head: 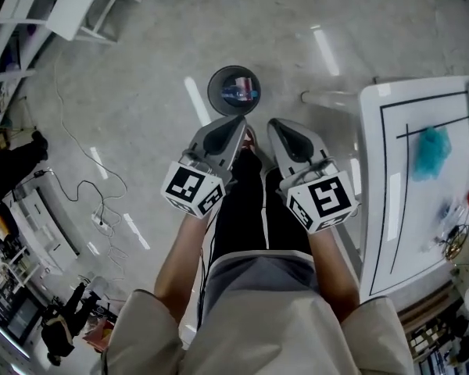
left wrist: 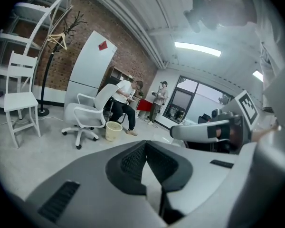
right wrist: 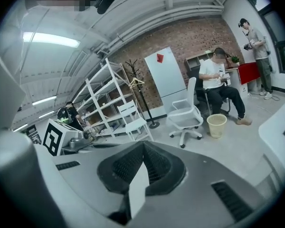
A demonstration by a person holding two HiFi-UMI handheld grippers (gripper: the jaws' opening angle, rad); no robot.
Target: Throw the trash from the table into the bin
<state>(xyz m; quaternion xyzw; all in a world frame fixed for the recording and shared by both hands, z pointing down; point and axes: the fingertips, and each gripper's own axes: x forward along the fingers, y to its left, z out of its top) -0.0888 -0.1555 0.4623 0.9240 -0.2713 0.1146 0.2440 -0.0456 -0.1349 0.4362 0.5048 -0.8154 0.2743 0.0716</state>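
Both claws mid-frame, left gripper [head: 236,125] and right gripper [head: 277,128], are pinched fully shut on nothing, just below the bin [head: 234,90]. Teal crumpled trash [head: 431,151] sits on the table [head: 374,209] at the right edge; looks light and squishy to me, so I'd pinch a bunched fold near its middle.

Round dark bin [head: 214,92] on floor, colourful litter [head: 239,92] inside, teal crumpled trash [head: 431,151] on white table [head: 374,217]

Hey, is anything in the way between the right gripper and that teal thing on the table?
Nothing visible. The right gripper is beside the table, off its edge, and only bare tabletop lies between that edge and the teal thing.
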